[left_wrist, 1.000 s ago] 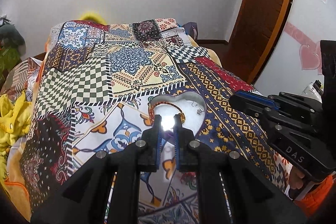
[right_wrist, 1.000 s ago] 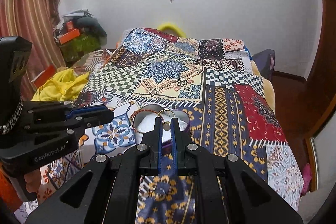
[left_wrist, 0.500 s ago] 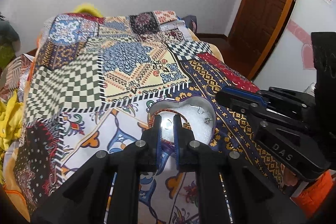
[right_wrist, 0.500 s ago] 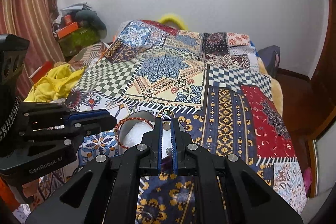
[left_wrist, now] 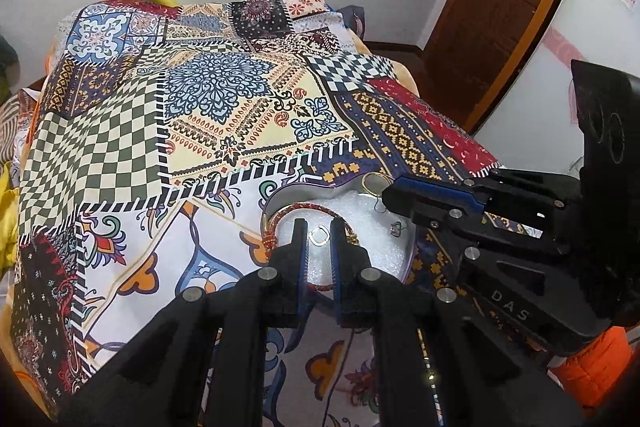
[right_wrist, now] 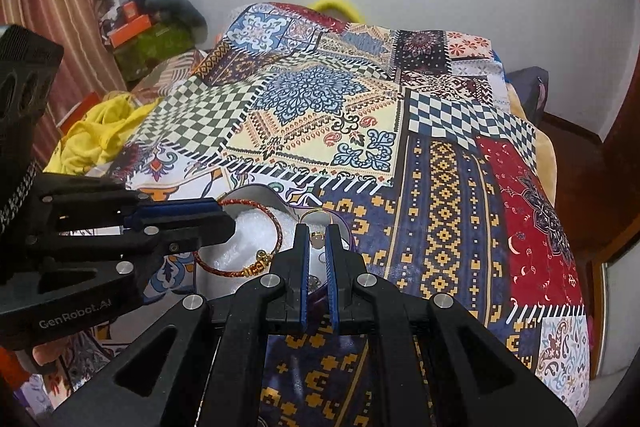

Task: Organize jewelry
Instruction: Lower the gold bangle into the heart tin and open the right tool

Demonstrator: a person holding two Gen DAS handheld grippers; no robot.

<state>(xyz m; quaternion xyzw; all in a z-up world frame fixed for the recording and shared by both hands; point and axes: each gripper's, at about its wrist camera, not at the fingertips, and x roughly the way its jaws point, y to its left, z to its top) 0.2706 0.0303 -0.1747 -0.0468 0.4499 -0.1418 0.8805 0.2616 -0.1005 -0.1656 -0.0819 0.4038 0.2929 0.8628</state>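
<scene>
1. One heart-shaped box lay on one patchwork bedspread.
2. One red braided bracelet was visible.
3. One gold hoop.
4. Two grippers, left gripper and right gripper.

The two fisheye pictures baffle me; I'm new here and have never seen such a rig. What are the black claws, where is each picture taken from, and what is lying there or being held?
There is no robot. A person holds a two-finger gripper in each hand, and each gripper carries a camera looking along its fingers.

One picture looks out from the left gripper, which is shut on a small silver ring. The other looks out from the right gripper, shut on what looks like a thin gold hoop.

Both hover over a heart-shaped tin lined in white, which sits on a patchwork bedspread. A red braided bracelet lies in the tin.
</scene>
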